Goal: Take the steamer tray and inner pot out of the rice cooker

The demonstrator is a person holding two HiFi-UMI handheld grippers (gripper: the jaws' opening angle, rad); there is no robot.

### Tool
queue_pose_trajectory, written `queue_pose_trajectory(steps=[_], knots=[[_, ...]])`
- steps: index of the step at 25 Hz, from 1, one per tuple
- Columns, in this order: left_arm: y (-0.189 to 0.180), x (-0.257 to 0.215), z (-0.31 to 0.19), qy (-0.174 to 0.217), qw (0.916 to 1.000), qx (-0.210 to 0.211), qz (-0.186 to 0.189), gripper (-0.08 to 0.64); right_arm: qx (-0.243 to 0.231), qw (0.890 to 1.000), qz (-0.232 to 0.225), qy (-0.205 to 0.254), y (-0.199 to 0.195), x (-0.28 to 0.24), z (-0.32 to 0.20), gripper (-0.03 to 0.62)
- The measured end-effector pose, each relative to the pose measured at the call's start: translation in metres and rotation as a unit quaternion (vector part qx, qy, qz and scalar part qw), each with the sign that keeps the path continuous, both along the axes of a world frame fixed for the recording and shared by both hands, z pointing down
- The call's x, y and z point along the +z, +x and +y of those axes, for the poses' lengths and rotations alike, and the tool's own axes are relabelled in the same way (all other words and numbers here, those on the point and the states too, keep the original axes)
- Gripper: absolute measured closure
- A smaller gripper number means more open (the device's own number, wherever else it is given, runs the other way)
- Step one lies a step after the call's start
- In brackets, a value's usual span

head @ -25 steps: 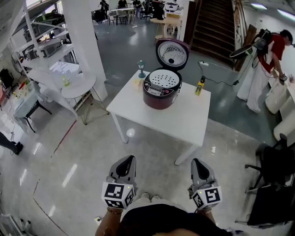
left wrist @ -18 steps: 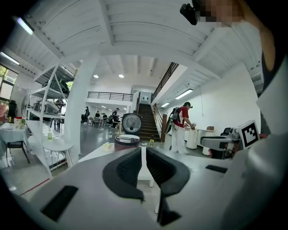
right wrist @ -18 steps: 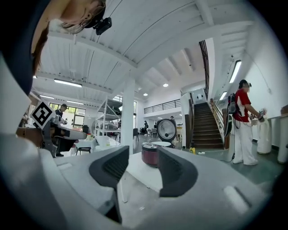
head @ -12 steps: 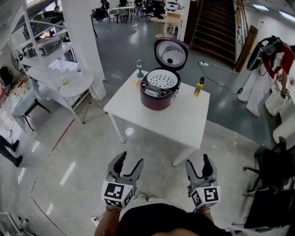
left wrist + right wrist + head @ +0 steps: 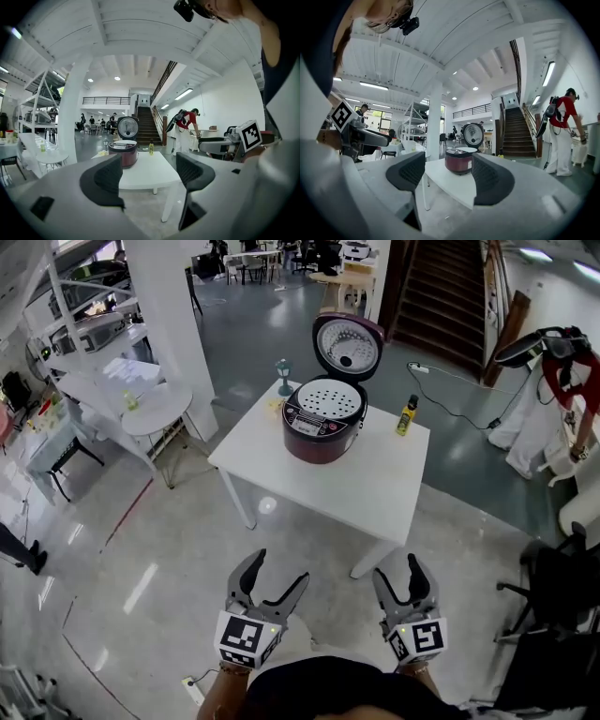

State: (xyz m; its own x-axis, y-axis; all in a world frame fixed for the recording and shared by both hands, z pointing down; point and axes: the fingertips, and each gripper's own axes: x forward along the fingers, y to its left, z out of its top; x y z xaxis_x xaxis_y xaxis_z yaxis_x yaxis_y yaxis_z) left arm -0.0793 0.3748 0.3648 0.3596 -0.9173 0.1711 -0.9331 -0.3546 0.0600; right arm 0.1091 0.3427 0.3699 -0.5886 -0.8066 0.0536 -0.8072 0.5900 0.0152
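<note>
Glossy floor (image 5: 159, 549) lies beneath both tongs, well short of the white table (image 5: 375, 486). Left gripper (image 5: 278, 570) and right gripper (image 5: 398, 570) are opening wide, with nothing between their jaws. On the table's far side stands the rice cooker (image 5: 322, 426), lid raised, steamer tray (image 5: 331, 399) seated in its top

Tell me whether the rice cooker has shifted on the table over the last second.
No. The rice cooker sits at the same far-left spot on the white table, and the yellow bottle stands just as far to its right.
</note>
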Motion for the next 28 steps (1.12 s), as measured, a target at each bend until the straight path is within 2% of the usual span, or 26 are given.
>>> queue_pose_trajectory(steps=[6,11,17,19,24,28], knots=[[-0.014,0.009,-0.009,-0.006,0.9996,-0.028,0.008,0.215,0.014,0.999,-0.049,-0.002,0.012,-0.002,-0.015,0.290],[-0.026,-0.008,-0.033,0.030,0.9974,-0.058,0.030,0.215,0.002,0.999,-0.038,0.000,0.006,0.005,-0.034,0.290],[-0.056,-0.008,-0.085,0.042,0.9942,-0.086,0.049,0.215,0.000,0.999,-0.034,0.018,-0.009,0.001,-0.077,0.291],[-0.062,-0.013,-0.108,0.043,0.9942,-0.083,0.053,0.215,0.005,0.999,-0.043,0.017,-0.013,-0.002,-0.098,0.291],[-0.075,-0.012,-0.171,0.035,0.9970,-0.060,0.034,0.215,0.008,0.999,-0.041,0.029,-0.033,-0.009,-0.158,0.291],[-0.089,-0.029,-0.228,0.043,0.9966,-0.050,0.050,0.215,0.015,0.998,-0.045,0.031,-0.048,-0.016,-0.210,0.291]])
